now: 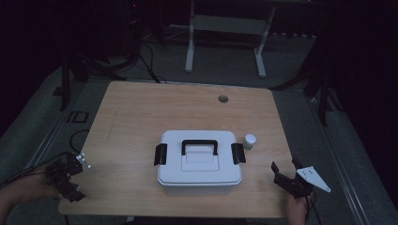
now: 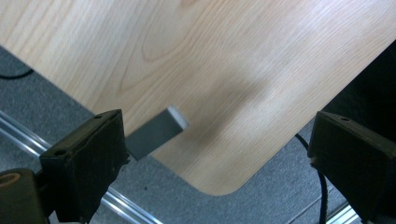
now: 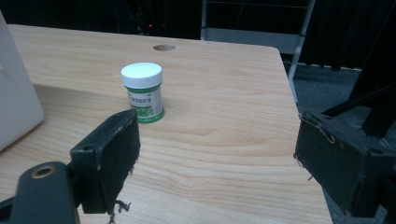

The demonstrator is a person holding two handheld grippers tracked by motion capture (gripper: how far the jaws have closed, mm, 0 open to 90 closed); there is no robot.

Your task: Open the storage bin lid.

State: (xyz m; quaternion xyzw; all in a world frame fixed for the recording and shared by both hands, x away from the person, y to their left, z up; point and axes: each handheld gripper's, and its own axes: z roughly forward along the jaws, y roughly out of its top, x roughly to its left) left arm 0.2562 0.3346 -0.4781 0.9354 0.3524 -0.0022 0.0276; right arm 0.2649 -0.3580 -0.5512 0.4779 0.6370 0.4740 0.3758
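A white storage box (image 1: 199, 157) with a black handle and two black side latches stands closed at the middle front of the wooden table (image 1: 141, 112). Its corner shows in the right gripper view as a white wall (image 3: 16, 93). Just right of the box stands a small green-labelled bottle (image 1: 249, 141) (image 3: 143, 92) with a white cap. My right gripper (image 1: 285, 165) (image 3: 219, 140) is open near the table's front right corner, pointing toward the bottle and well short of it. My left gripper (image 1: 70, 180) (image 2: 219, 158) is open over the table's front left corner, holding nothing.
A round cable hole (image 1: 223, 98) (image 3: 164, 47) sits near the table's far edge. A white desk frame (image 1: 225, 28) stands on the floor behind. Cables (image 1: 150, 65) lie on the grey floor. A grey bar (image 2: 154, 133) juts out below the table's corner.
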